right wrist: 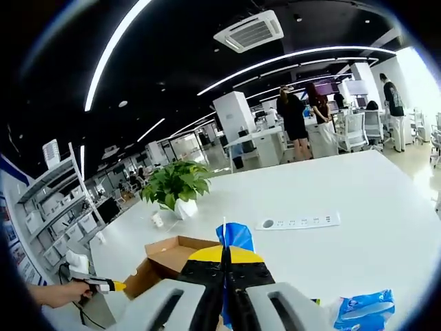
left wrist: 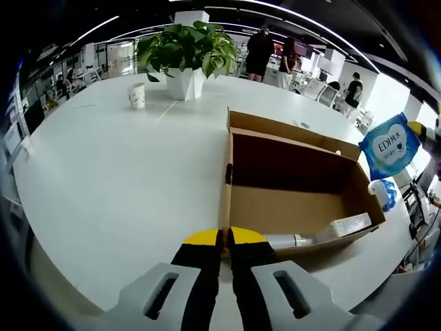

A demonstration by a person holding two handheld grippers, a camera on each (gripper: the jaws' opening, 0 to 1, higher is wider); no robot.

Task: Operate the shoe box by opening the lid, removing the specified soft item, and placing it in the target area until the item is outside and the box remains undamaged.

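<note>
The left gripper (left wrist: 225,243), seen in the left gripper view, had its yellow-tipped jaws pressed together at the near wall of the open cardboard shoe box (left wrist: 296,207); whether they pinched that edge could not be told. The box lay on a white table (left wrist: 110,179) with its lid flap (left wrist: 289,131) folded back, and a white tube (left wrist: 289,241) and a pale flat carton (left wrist: 348,225) remained on its floor. In the right gripper view, the right gripper (right wrist: 224,265) was clenched on a blue soft packet (right wrist: 236,238), held in the air above the table and clear of the box; the same packet appeared at the right edge of the left gripper view, beside a second blue-and-white pack (left wrist: 383,193) lying just outside the box. A potted plant (left wrist: 185,55), a paper cup (left wrist: 138,95) and a power strip (right wrist: 298,222) stood well apart from the box. The packet appeared light, limp and film-wrapped, hence likely slippery; a firm pinch on its top seam or edge would suit it, and it should tolerate squeezing. The box walls looked thin and liable to crease under clamping.
</note>
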